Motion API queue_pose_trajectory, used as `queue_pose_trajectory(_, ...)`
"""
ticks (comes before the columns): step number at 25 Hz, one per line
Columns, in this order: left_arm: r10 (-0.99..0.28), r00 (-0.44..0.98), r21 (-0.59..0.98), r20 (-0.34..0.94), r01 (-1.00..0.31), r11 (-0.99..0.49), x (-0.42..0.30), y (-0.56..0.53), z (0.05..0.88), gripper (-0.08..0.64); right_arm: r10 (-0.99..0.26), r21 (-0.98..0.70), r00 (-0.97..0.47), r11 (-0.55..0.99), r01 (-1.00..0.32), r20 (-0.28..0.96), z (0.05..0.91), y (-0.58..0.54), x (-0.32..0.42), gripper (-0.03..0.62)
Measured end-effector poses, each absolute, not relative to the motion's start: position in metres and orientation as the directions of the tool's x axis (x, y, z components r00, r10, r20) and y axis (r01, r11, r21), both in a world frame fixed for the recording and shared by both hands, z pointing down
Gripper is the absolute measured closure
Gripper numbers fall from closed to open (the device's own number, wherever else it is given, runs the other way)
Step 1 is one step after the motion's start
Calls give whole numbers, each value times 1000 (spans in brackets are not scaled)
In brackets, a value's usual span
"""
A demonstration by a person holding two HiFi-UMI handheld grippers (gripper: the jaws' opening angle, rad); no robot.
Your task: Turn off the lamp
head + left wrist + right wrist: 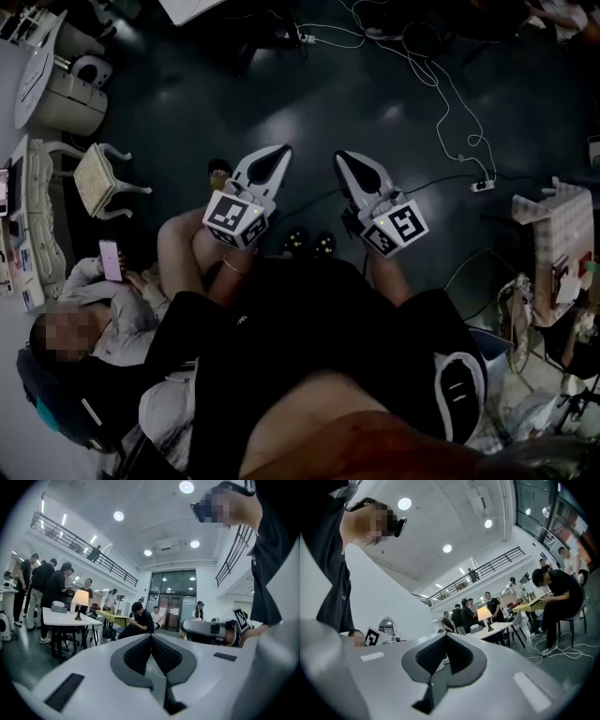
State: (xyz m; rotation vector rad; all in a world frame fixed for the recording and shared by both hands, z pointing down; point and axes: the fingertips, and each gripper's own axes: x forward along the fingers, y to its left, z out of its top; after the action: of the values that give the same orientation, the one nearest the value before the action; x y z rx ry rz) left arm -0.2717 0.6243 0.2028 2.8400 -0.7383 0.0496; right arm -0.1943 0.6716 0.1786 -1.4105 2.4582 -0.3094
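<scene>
Across the room, the lamp stands lit on the bench. Fingers of left gripper and right gripper are pressed together, empty. Approach pending; next move requires reaching its switch.

Your head view is dim and underexposed, with soft glare patches on the dark floor. Your gripper views are bright under round ceiling lights and a glowing lamp, fisheye-bent, with dark corners.
</scene>
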Motion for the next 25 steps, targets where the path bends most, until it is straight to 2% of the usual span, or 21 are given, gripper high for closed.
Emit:
queue_pose_trajectory(8, -472, 879, 183, 67, -476, -860, -238, 636, 199, 552, -866, -332, -469, 499, -800, -171, 174, 688, -161, 594)
queue_pose_trajectory(16, -414, 908, 190, 65, -419, -888, -187, 657, 199, 552, -881, -335, -428, 473, -815, -202, 171, 713, -121, 594)
queue_pose_trajectory(25, -400, 916, 169, 40, -401, -901, -167, 651, 196, 552, -879, -325, -420, 474, -818, -225, 167, 708, -102, 594)
